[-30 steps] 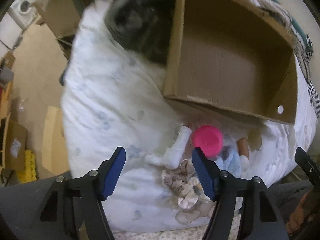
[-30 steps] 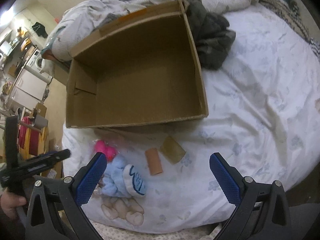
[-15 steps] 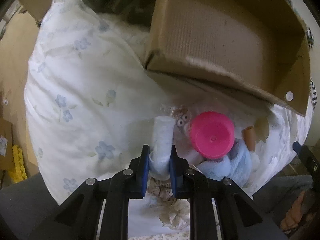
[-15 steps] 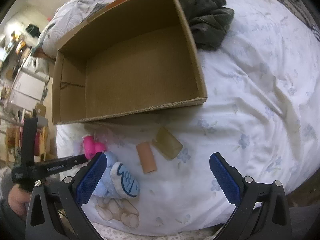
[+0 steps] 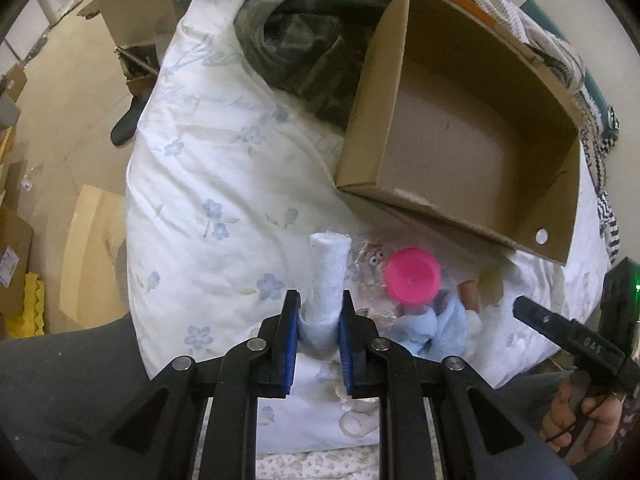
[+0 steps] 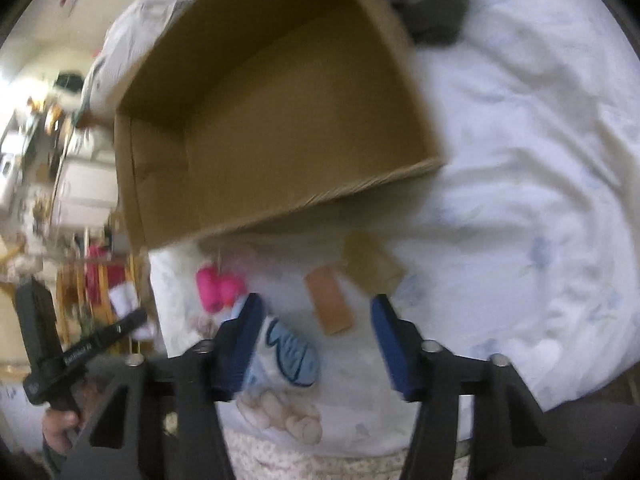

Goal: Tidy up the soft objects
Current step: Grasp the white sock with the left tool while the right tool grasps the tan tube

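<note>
My left gripper (image 5: 319, 324) is shut on a white rolled sock (image 5: 328, 276) and holds it above the white floral duvet (image 5: 208, 160). A pink round object (image 5: 412, 275) and a light blue plush (image 5: 436, 328) lie just right of it, in front of the empty cardboard box (image 5: 460, 148). My right gripper (image 6: 316, 336) is open, partly closed, over the blue-and-white plush (image 6: 288, 352), next to an orange-brown tube (image 6: 330, 306). The pink object (image 6: 218, 290) and the box (image 6: 280, 120) show there too, blurred.
A dark camouflage garment (image 5: 296, 44) lies on the bed left of the box. A flat cardboard scrap (image 6: 372, 260) lies by the tube. The bed's edge drops to the floor (image 5: 60, 120) on the left, with boxes there. A knit blanket (image 5: 540, 32) lies behind the box.
My left gripper shut on the white sock and lifted it off the duvet. My right gripper moved down towards the blue plush and its jaws narrowed.
</note>
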The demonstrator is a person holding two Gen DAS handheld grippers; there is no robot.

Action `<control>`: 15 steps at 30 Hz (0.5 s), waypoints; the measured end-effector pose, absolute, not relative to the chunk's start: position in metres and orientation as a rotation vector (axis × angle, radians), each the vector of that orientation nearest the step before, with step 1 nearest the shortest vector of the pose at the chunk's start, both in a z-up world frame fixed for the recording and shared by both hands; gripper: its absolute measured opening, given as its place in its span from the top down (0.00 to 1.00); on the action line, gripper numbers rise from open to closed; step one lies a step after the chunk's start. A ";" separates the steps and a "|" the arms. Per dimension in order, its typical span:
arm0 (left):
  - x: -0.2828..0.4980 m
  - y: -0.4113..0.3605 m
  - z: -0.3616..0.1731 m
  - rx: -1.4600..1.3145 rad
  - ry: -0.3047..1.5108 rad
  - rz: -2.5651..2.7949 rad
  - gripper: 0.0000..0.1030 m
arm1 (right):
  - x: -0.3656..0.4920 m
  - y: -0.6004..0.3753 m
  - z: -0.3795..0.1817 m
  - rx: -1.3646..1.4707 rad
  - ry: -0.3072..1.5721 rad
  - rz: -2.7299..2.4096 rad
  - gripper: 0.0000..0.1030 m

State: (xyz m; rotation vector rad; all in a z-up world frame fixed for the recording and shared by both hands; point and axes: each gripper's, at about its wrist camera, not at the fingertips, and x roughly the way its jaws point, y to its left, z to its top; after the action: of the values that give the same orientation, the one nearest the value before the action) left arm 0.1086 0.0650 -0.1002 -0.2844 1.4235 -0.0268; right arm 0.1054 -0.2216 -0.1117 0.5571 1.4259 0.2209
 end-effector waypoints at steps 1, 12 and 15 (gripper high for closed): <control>0.108 0.061 -0.104 -0.277 1.435 -0.026 0.84 | 0.107 -0.214 -0.116 0.529 1.449 0.226 0.45; 0.118 0.049 -0.113 -0.232 1.443 -0.026 0.84 | 0.123 -0.182 -0.164 0.400 1.547 0.184 0.80; 0.120 0.051 -0.113 -0.221 1.440 -0.009 0.84 | 0.117 -0.188 -0.159 0.417 1.533 0.197 0.90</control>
State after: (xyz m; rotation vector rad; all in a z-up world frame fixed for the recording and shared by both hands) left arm 0.1201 0.0507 -0.1130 -0.2206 1.4402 -0.0088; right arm 0.1165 -0.1882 -0.1594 0.4166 1.5325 0.1974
